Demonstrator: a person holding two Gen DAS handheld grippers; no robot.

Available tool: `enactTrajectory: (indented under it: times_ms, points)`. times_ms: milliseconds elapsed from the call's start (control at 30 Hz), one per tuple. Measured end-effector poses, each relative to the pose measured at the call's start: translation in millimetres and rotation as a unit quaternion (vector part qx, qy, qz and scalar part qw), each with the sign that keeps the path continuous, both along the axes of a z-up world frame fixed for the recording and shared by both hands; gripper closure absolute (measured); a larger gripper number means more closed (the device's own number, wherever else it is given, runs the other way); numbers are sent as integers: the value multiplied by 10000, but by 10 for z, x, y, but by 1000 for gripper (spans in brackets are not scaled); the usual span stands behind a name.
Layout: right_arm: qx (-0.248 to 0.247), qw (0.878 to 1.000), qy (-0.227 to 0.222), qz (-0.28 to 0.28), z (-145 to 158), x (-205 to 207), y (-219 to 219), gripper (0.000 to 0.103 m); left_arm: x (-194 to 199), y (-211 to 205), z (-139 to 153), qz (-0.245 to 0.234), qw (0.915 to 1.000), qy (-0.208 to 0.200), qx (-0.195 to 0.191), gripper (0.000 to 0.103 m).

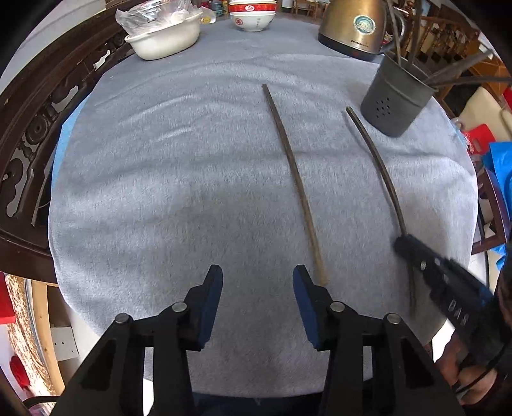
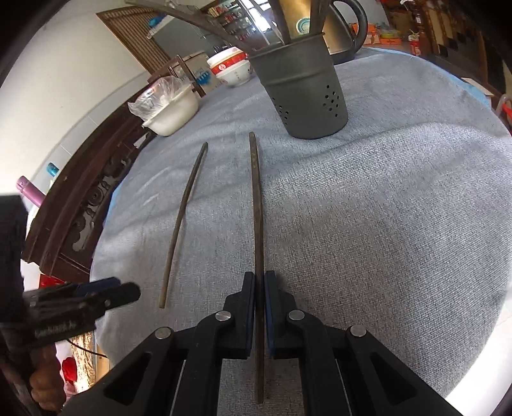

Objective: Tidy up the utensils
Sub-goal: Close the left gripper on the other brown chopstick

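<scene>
Clamping a dark chopstick (image 2: 257, 224), the right gripper (image 2: 259, 281) has its blue pads pressed together on the stick's near part; the stick runs forward between the pads toward the holder, and its near end pokes out behind the pads. Far tip of that chopstick lies just short of the grey perforated utensil holder (image 2: 305, 92), not touching it. Whether the stick rests on the cloth along its length or is lifted, cannot tell.

Left gripper (image 1: 257, 278) jaws apart, partly spread, nothing between the pads, no contact with anything. It hangs over the grey tablecloth (image 1: 176, 192). Second chopstick (image 1: 292, 179) lies flat on the cloth, its near end just beside the left gripper's right-hand pad, outside the gap, apparently not touching.

The two chopsticks lie roughly side by side, apart, both pointing away toward the far side of the table. Holder stands upright on the cloth at far right in the left wrist view, several dark utensils already sticking out of it.

Behind: brass-coloured kettle (image 1: 355, 28), stacked red-and-white bowls (image 1: 252, 16), white basin (image 1: 163, 41) with clear plastic in it. A hand (image 1: 460, 371) grips the right gripper's handle, low right corner.
</scene>
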State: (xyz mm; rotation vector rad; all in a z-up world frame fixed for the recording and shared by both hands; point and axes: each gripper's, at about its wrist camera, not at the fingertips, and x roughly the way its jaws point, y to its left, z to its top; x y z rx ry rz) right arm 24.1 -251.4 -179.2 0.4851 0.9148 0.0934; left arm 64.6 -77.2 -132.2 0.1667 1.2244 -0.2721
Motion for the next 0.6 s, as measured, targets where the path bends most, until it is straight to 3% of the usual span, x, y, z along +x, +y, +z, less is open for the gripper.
enactTrajectory:
  times_ms: [100, 233, 600]
  points:
    - [-1, 10000, -71, 62, -1, -60, -28, 96, 131, -40, -10, 133, 9999, 98, -40, 56]
    - [-29, 9998, -101, 146, -5, -101, -38, 96, 227, -118, -38, 218, 9995, 233, -41, 66]
    - [-191, 9996, -119, 180, 8, -126, -1, 96, 420, -304, -202, 41, 9987, 498, -135, 66]
